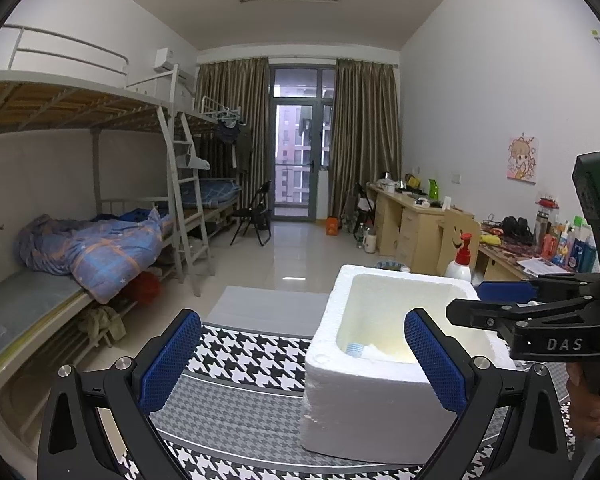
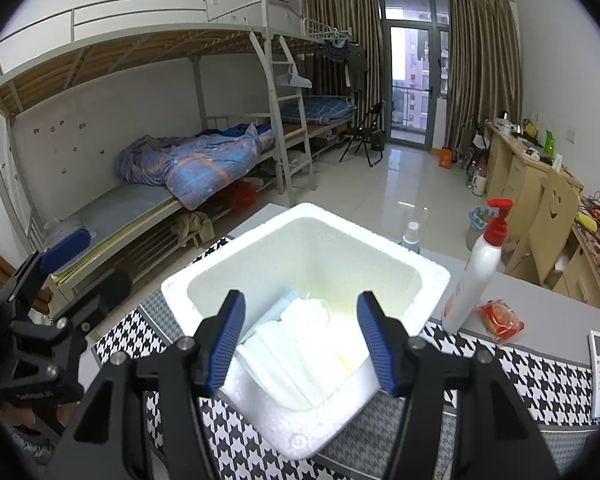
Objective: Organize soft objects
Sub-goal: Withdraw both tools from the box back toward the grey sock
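Note:
A white foam box [image 2: 300, 432] stands on a houndstooth cloth [image 2: 532, 376]. Inside it lie white soft items, face masks or folded pads [image 2: 300, 360], with a bit of blue at the back. My right gripper [image 2: 300, 340] is open and empty, held over the box's near rim above the soft items. My left gripper [image 1: 300, 360] is open and empty, left of the box [image 1: 364, 400], its right finger in front of the box's near side. The right gripper also shows in the left wrist view [image 1: 496, 300], above the box's far right rim.
A white pump bottle with a red top [image 2: 476, 276], a red snack packet [image 2: 500, 320] and a white remote [image 2: 598, 372] lie right of the box. A small clear bottle [image 2: 411, 236] stands behind it. Bunk beds stand left, desks right.

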`<act>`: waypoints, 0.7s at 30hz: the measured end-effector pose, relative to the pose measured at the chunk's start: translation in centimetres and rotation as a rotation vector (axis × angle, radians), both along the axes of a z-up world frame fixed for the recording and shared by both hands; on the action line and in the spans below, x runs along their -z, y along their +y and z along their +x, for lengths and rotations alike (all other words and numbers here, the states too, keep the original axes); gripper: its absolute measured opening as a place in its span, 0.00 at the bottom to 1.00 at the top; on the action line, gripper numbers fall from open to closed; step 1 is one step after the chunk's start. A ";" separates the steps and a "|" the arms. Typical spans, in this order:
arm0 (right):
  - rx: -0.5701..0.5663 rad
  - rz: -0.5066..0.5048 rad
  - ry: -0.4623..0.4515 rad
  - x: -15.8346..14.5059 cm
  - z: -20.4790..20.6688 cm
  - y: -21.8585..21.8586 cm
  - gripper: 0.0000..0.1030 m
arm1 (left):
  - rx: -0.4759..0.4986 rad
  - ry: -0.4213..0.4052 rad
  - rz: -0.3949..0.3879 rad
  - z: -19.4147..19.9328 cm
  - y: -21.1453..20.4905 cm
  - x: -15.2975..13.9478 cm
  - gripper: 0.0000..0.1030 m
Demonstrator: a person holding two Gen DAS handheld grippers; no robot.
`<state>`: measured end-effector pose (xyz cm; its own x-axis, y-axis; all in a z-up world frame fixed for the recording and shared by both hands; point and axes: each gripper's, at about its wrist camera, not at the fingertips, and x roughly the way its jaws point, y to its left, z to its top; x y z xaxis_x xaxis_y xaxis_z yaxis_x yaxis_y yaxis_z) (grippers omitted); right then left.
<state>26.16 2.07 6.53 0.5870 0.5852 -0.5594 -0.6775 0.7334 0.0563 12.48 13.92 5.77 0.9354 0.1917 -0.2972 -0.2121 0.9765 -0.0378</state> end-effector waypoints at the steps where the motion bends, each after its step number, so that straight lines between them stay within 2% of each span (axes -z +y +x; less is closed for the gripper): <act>1: -0.008 0.008 -0.009 -0.1 -0.2 -0.2 0.70 | 0.003 -0.002 -0.002 -0.1 -0.1 0.0 0.99; 4: -0.026 0.029 -0.036 -0.1 -1.1 -1.0 0.78 | 0.001 -0.003 -0.003 -0.2 -0.2 0.0 0.99; 17: -0.012 0.093 -0.094 -0.5 -3.2 -5.6 0.78 | -0.006 -0.029 -0.002 -1.0 -3.3 -0.6 0.99; 21: -0.004 0.132 -0.087 -0.2 -3.3 -6.8 0.86 | 0.014 -0.039 -0.014 -1.2 -3.8 -0.9 0.99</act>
